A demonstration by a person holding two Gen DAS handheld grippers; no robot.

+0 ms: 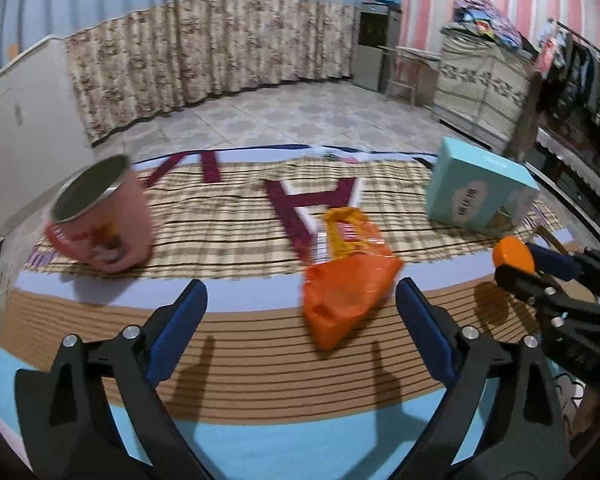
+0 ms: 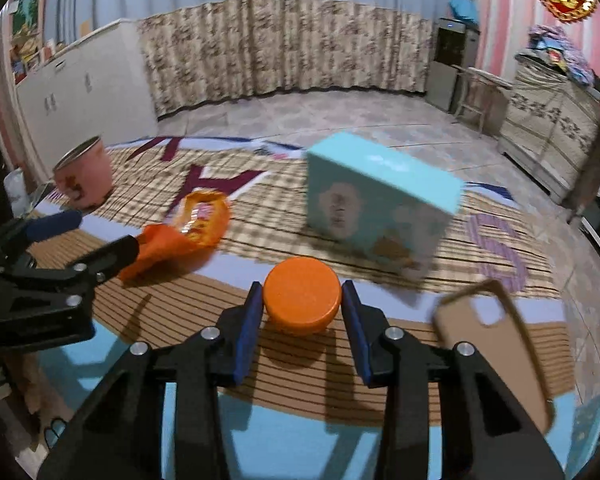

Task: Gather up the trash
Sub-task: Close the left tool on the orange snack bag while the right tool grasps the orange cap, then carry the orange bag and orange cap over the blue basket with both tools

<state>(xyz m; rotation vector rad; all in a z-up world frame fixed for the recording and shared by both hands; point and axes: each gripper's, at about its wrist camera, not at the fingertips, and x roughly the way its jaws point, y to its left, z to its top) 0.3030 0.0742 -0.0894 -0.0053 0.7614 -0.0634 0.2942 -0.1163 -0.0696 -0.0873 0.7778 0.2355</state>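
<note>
1. the orange bottle cap (image 2: pixel 302 295) sits clamped between the blue pads (image 2: pixel 247 334) of the right gripper (image 2: pixel 302 300), a pad pressing on each side of it; its shadow falls on the striped cloth below, so it looks lifted off the surface.
2. in the left wrist view the same cap (image 1: pixel 514 255) shows at the right edge, at the tip of the right gripper (image 1: pixel 518 258), which reaches in from the right, roughly level.
3. the orange snack wrapper (image 1: pixel 350 276) lies crumpled on the cloth, its printed yellow-and-red end pointing away from the cameras.
4. the left gripper (image 1: pixel 302 300) has its jaws spread wide and holds nothing; the wrapper's near end lies between the two blue pads (image 1: pixel 180 320) but nearer the right-hand one, and whether it touches either is hard to tell.
5. from the right wrist view the left gripper (image 2: pixel 96 240) comes in from the left, with the wrapper (image 2: pixel 184 234) at its tips.
6. a pink cup (image 1: pixel 100 220) stands tilted-looking at the far left of the plaid tablecloth (image 1: pixel 228 224).
7. a teal box (image 2: pixel 376 208) stands upright just behind the cap.
8. a tan phone case (image 2: pixel 496 352) lies near the right gripper's right finger, blurred.
</note>
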